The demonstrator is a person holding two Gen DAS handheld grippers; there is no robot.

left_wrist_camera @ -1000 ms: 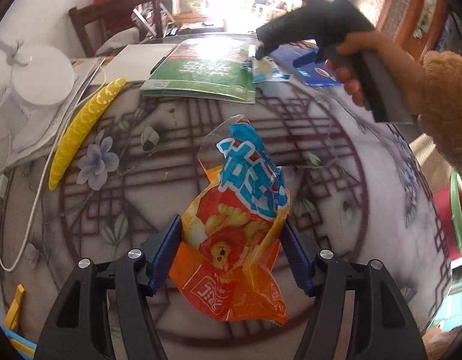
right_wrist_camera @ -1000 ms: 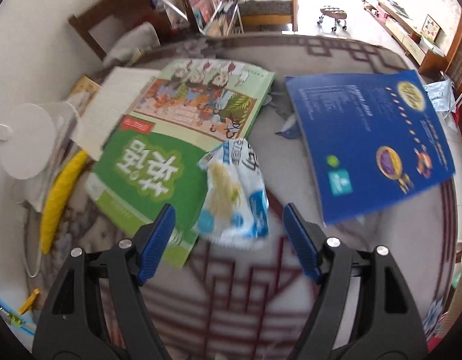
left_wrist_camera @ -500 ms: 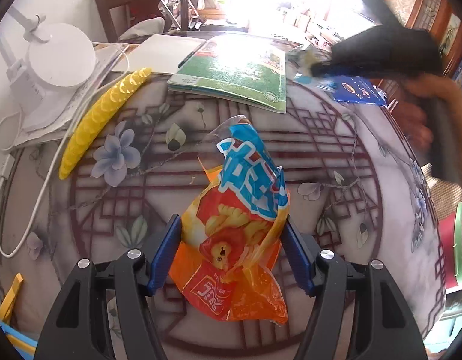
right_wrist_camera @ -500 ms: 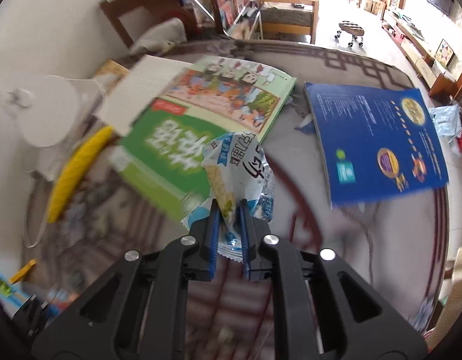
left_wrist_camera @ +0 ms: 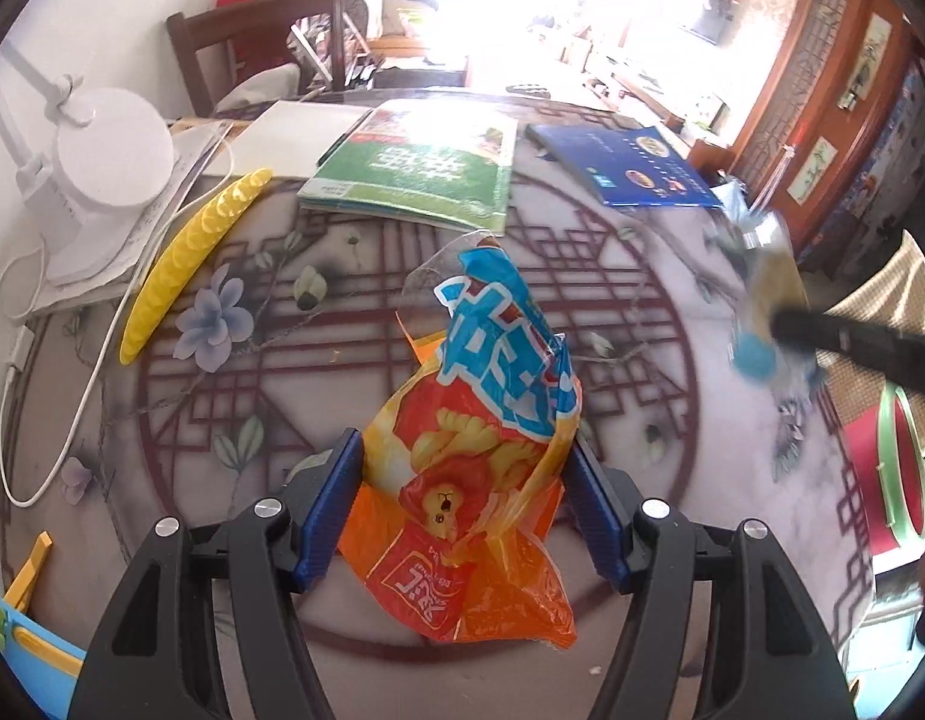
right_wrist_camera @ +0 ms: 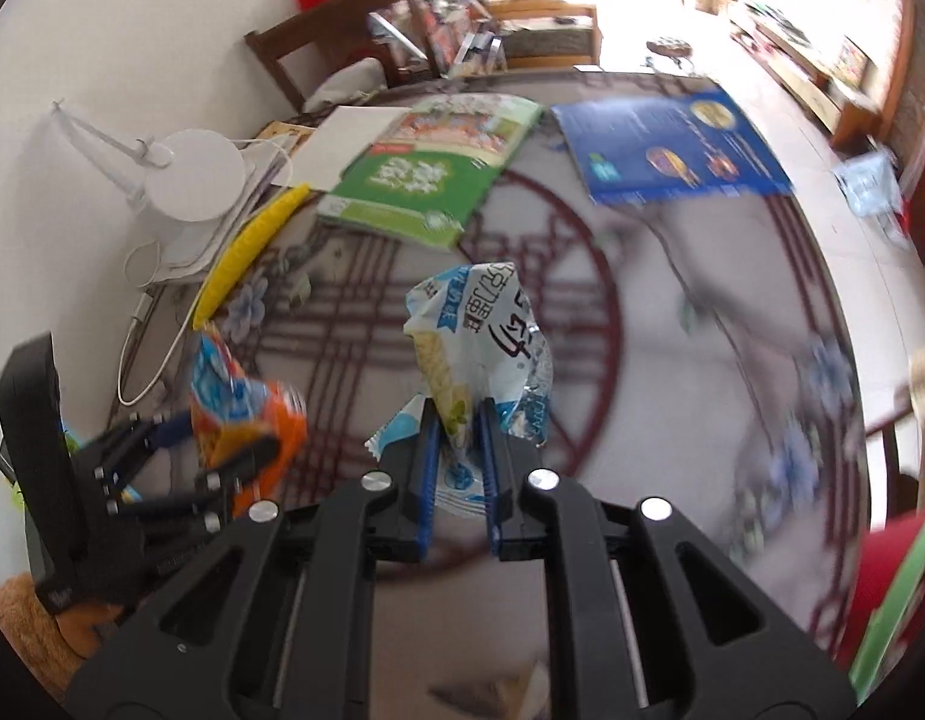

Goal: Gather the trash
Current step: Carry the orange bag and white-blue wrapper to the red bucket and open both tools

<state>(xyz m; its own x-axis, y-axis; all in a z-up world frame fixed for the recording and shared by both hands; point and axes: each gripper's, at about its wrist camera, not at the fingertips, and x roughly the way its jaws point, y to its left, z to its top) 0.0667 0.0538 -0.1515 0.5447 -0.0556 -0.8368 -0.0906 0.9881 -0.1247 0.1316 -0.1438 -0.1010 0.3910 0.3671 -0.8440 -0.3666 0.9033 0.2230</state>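
Now, through my left wrist camera, my left gripper (left_wrist_camera: 465, 489) is pinching the orange and blue snack bag (left_wrist_camera: 483, 450) between its blue pads, the bag standing up above the round table (left_wrist_camera: 354, 372). At eleven o'clock a green book (left_wrist_camera: 414, 171) is lying; at one o'clock, a blue book (left_wrist_camera: 627, 165). At three o'clock my right tool is showing blurred.

Through my right wrist camera, my right gripper (right_wrist_camera: 456, 459) is clamping tight on the white and blue wrapper (right_wrist_camera: 483, 339), raised over the table. At nine o'clock my left gripper is carrying its bag.
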